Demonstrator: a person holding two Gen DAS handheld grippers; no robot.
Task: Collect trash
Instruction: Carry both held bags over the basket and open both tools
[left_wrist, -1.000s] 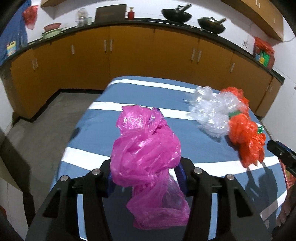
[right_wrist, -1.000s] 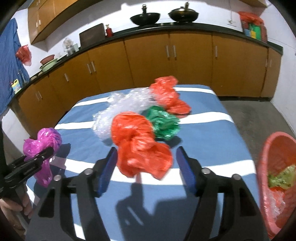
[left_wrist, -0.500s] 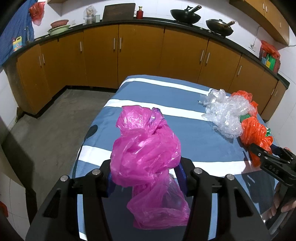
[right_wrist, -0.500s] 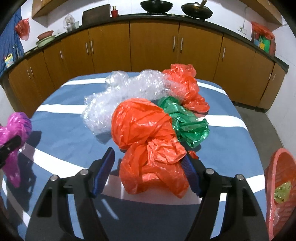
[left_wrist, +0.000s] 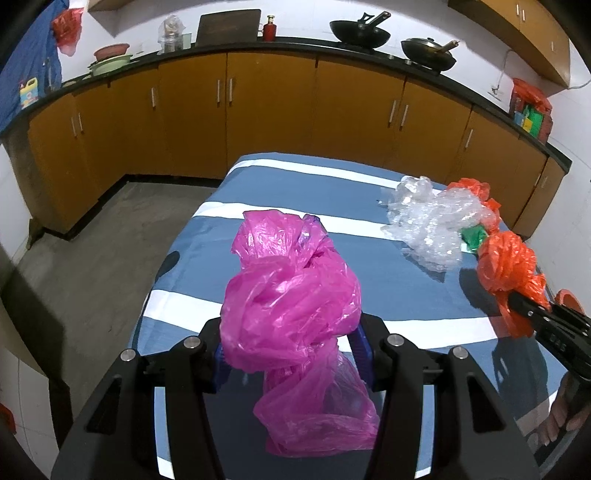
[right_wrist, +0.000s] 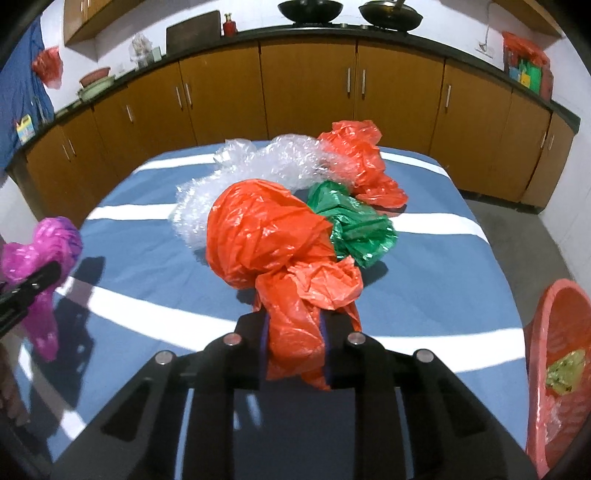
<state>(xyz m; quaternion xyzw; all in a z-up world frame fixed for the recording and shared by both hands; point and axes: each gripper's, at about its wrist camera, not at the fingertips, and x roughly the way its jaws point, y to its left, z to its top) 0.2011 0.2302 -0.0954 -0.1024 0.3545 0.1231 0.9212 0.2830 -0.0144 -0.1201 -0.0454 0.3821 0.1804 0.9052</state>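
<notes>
My left gripper (left_wrist: 291, 350) is shut on a crumpled pink plastic bag (left_wrist: 291, 306) and holds it above the near left part of the blue striped table (left_wrist: 280, 192). My right gripper (right_wrist: 295, 343) is shut on the lower end of an orange plastic bag (right_wrist: 266, 236) at the table's near middle. Behind it lie a green bag (right_wrist: 354, 225), clear bubble wrap (right_wrist: 266, 166) and a second orange bag (right_wrist: 362, 162). The pink bag also shows at the left of the right wrist view (right_wrist: 40, 251).
A red basket (right_wrist: 554, 369) with some trash in it stands off the table's right side. Wooden cabinets (left_wrist: 266, 110) with a dark counter run behind the table. Bare concrete floor (left_wrist: 85, 266) lies to the left.
My right gripper has moved in and closed on the orange bag. My left gripper still holds the pink bag and has shifted little.
</notes>
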